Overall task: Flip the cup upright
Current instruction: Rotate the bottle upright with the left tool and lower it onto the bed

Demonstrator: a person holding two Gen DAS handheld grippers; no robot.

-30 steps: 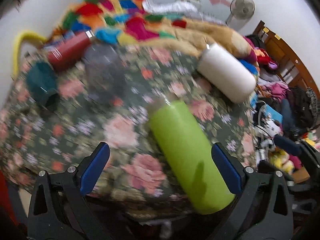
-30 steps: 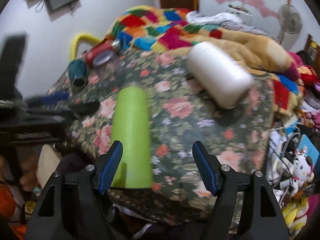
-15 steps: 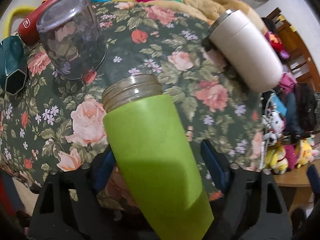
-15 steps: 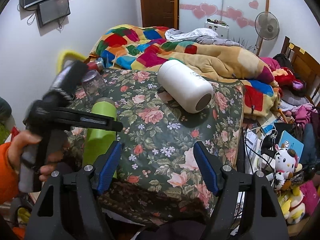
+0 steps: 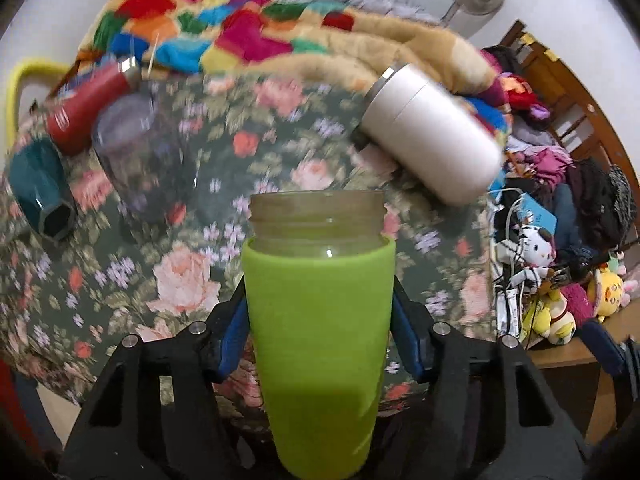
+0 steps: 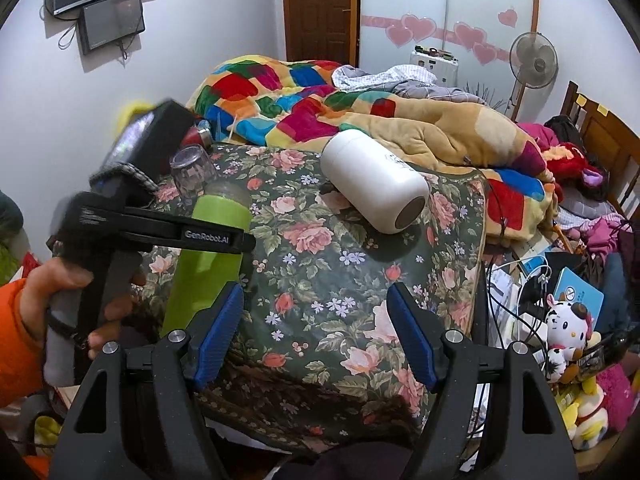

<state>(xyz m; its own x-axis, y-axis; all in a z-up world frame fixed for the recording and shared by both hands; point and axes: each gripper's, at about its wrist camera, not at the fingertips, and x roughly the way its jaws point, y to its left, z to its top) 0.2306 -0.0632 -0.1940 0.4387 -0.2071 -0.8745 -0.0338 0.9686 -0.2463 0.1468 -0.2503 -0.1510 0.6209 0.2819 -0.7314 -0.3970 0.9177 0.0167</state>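
The left gripper [image 5: 320, 332] is clamped on the green cup [image 5: 318, 344], its blue pads pressed against either side of the sleeve about halfway up. The cup stands nearly upright in the grip, its clear threaded mouth on top, at the near left edge of the floral-covered surface [image 6: 360, 280]. From the right wrist view the same cup [image 6: 208, 264] leans a little, with the black bar of the left gripper [image 6: 240, 240] across it and the person's hand [image 6: 60, 304] around the handle, an orange sleeve at the wrist. I cannot tell whether the cup's base touches the cloth or hangs just off it.

The right gripper [image 6: 316, 336] hangs near the front edge with its jaws wide apart and nothing between them.

Just behind the green cup, a clear glass tumbler [image 6: 194, 174] stands upside down. Left of it, in the left wrist view, a dark teal cup [image 5: 42, 196] lies on its side, and a red bottle [image 5: 88, 110] lies farther back beside it. To the right, a white flask [image 6: 374, 180] lies on its side, well apart from the green cup, its base facing near.

Beyond these, a patchwork blanket [image 6: 280, 92] is heaped on the bed. A standing fan [image 6: 534, 60] is at the far right, a screen [image 6: 110, 20] hangs on the left wall, and soft toys [image 6: 568, 328] crowd the near right.
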